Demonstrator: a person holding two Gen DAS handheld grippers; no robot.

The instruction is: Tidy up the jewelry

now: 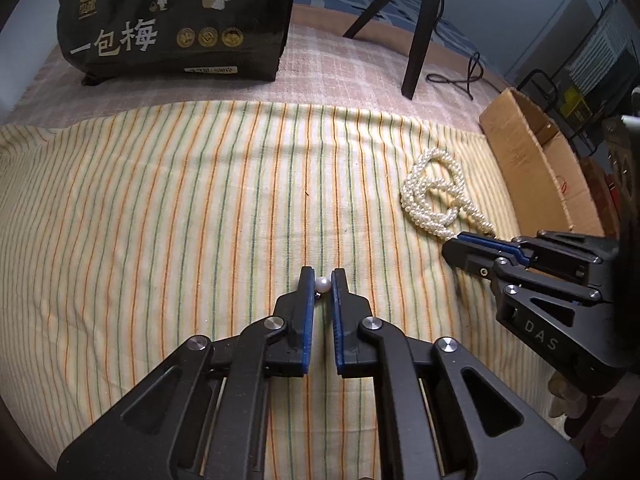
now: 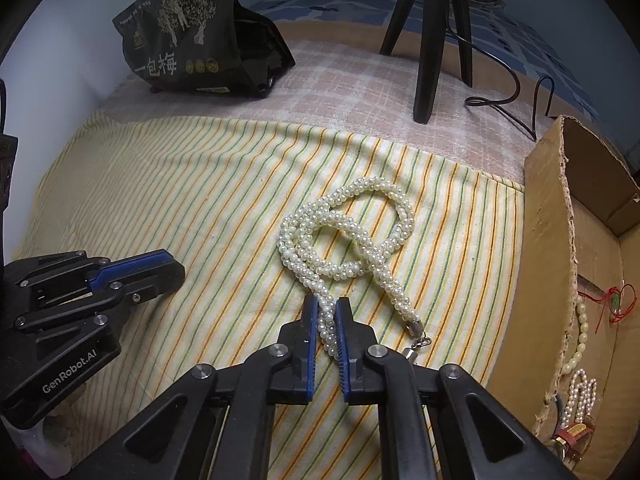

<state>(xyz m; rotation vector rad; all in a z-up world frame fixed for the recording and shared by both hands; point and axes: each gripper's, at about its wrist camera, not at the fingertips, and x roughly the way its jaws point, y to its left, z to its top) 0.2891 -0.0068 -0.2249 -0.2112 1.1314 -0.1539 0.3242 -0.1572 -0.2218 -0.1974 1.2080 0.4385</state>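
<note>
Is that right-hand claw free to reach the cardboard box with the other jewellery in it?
Probably yes. The open brown cardboard box sits just beside the right gripper with only striped cloth between, though the gripper is already shut on the white twisted pearl necklace.

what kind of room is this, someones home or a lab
Most likely a home, perhaps a bedroom: a striped cloth laid over a checked blanket, a black snack bag, and a worn cardboard box holding jewelry.
</note>
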